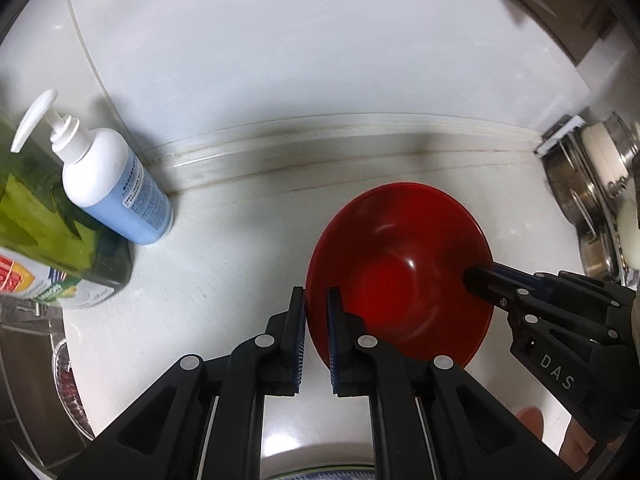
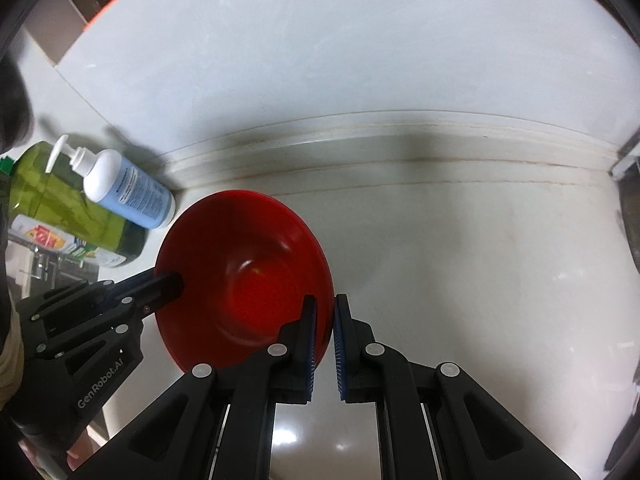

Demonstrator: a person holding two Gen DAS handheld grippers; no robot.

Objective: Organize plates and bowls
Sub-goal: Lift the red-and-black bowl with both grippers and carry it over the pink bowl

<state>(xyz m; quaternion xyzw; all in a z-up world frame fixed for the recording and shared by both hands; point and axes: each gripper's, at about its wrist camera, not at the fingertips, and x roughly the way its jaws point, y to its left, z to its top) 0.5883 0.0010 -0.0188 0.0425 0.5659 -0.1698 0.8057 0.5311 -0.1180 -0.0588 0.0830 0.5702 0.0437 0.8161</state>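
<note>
Left wrist view: the left gripper pinches the red bowl's near rim; the right gripper clamps the opposite rim, probably sharing its weight above the counter.

Looked steeply down from each wrist, close over white counter. Shared red bowl, pump bottle, back wall seam; left view from bowl's left rim, right view from opposite rim.

Glossy, smooth red plastic on the bowl. Matt black plastic on the left gripper, ribbed blue pads. Shiny metal on the pots; smooth, pale, faintly glossy countertop.
</note>
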